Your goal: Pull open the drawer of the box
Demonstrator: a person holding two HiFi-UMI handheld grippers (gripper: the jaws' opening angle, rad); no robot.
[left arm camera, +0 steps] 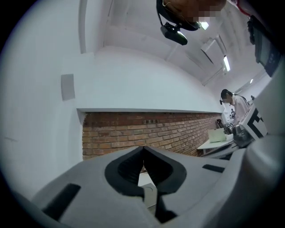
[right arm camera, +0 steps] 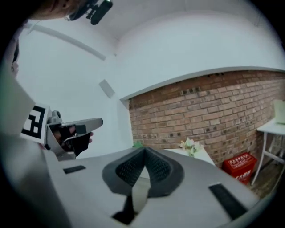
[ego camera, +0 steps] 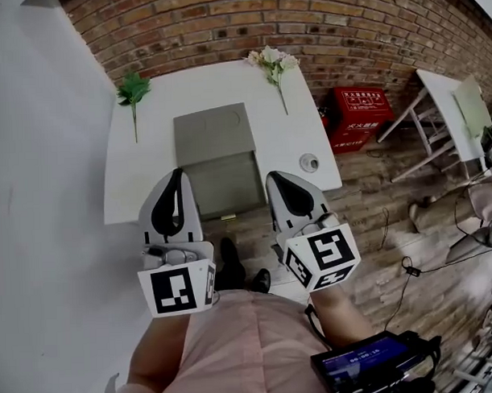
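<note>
Hovering shut, nothing gripped.
Jaws together and empty on left hand-held gripper [ego camera: 178, 173] and right hand-held gripper [ego camera: 272, 177]; box [ego camera: 216, 144] on desk [ego camera: 144, 167] ahead, between them.

A pink shirt [ego camera: 235, 345] and black shoes [ego camera: 230, 261]; the left gripper [ego camera: 178, 178] and right gripper [ego camera: 274, 181] are pale grey shells with black pads, each bearing a white cube [ego camera: 178, 287] of black square markers

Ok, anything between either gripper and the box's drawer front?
Nothing visible. The left gripper and right gripper, jaws shut, hang before the box; the white flowers and green sprig lie off to its sides.
</note>
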